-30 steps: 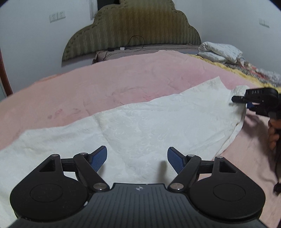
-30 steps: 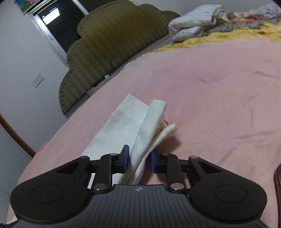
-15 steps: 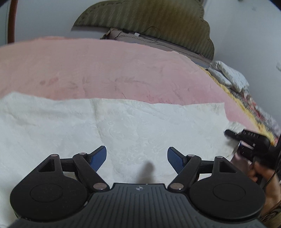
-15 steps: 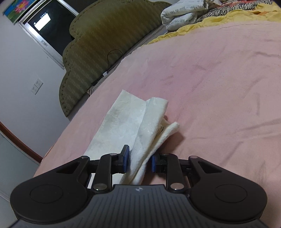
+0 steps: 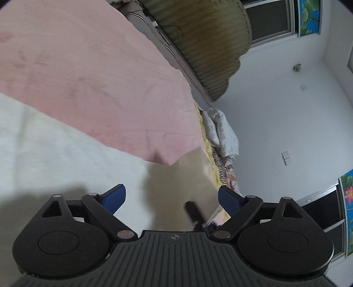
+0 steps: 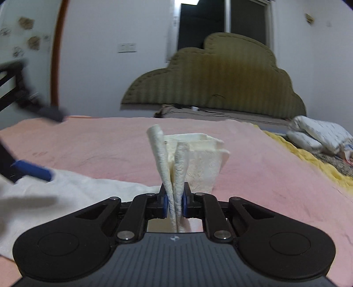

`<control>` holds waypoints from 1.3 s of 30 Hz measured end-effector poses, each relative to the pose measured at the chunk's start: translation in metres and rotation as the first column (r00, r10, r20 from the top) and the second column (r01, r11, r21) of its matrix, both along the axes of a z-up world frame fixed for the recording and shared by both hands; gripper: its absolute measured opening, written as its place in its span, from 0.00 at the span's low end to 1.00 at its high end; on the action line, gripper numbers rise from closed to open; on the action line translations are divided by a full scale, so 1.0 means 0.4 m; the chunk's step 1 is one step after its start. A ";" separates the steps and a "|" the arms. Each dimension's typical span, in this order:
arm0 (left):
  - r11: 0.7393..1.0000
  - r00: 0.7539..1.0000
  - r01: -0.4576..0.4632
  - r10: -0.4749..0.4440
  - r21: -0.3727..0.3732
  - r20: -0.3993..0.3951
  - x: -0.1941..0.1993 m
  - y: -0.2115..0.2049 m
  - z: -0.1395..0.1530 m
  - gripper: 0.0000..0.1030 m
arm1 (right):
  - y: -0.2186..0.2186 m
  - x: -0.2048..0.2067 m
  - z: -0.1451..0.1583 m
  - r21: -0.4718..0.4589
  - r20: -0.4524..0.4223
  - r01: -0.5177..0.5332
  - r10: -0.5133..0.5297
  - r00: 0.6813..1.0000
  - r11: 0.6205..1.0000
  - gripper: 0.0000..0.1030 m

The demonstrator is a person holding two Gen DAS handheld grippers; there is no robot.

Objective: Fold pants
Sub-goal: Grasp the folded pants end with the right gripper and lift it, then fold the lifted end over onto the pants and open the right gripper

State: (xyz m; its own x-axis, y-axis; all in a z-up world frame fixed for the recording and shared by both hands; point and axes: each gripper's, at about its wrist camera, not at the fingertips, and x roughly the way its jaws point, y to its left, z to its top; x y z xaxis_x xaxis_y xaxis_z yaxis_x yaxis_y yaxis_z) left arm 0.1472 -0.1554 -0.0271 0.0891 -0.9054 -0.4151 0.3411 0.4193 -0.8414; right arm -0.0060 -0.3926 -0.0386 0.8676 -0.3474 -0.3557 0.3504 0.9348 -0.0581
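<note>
The white pants (image 5: 55,154) lie spread on the pink bed cover (image 5: 88,66). My left gripper (image 5: 172,196) is open and empty just above the cloth. A lifted, shaded flap of the pants (image 5: 183,187) rises between its fingers, with the tip of the other gripper (image 5: 194,212) under it. My right gripper (image 6: 174,203) is shut on a bunched end of the pants (image 6: 187,159) and holds it up off the bed. The rest of the pants (image 6: 77,189) trails to the left, where the blurred left gripper (image 6: 30,170) shows.
An olive padded headboard (image 6: 216,81) stands at the far end of the bed. Folded white bedding (image 6: 320,136) and a yellow blanket (image 6: 308,159) lie on the right side. White walls and dark windows (image 5: 269,19) surround the bed.
My right gripper has lifted the pants end and carried it left toward the left gripper. The left gripper has rolled and swung right, staying open over the cloth.
</note>
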 end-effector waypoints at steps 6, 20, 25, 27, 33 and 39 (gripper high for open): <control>1.000 0.995 0.005 -0.004 0.006 -0.102 0.042 -0.118 -0.054 0.91 | 0.053 0.000 0.007 -0.026 -0.007 -0.104 0.103 0.995 0.994 0.11; 0.898 0.910 -0.145 -0.043 0.415 0.412 0.004 0.048 0.064 0.06 | 0.278 0.053 0.007 -0.044 -0.077 -0.456 0.452 0.889 0.889 0.12; 0.787 0.825 -0.320 -0.041 0.527 0.563 -0.036 0.180 0.065 0.14 | 0.419 0.102 -0.009 -0.051 -0.099 -0.615 0.609 0.787 0.787 0.12; 0.743 0.814 -0.349 -0.061 0.571 0.577 -0.028 0.205 0.031 0.29 | 0.461 0.131 -0.030 -0.032 -0.124 -0.636 0.628 0.768 0.771 0.15; 0.669 0.796 -0.421 -0.051 0.613 0.603 -0.023 0.308 0.008 0.66 | 0.510 0.147 -0.030 0.019 -0.232 -0.656 0.642 0.731 0.754 0.35; 0.633 0.804 -0.423 -0.068 0.649 0.591 -0.051 0.411 0.008 0.67 | 0.385 0.106 0.049 0.260 -0.008 -0.692 0.718 0.696 0.674 0.35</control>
State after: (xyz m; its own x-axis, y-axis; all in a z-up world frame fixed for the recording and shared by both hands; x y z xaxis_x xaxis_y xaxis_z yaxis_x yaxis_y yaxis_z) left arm 0.1268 0.0091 -0.0238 0.6282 -0.2586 -0.7338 0.4486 0.8910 0.0701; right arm 0.0362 -0.2387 -0.0191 0.7762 0.4513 -0.4402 -0.4140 0.8915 0.1839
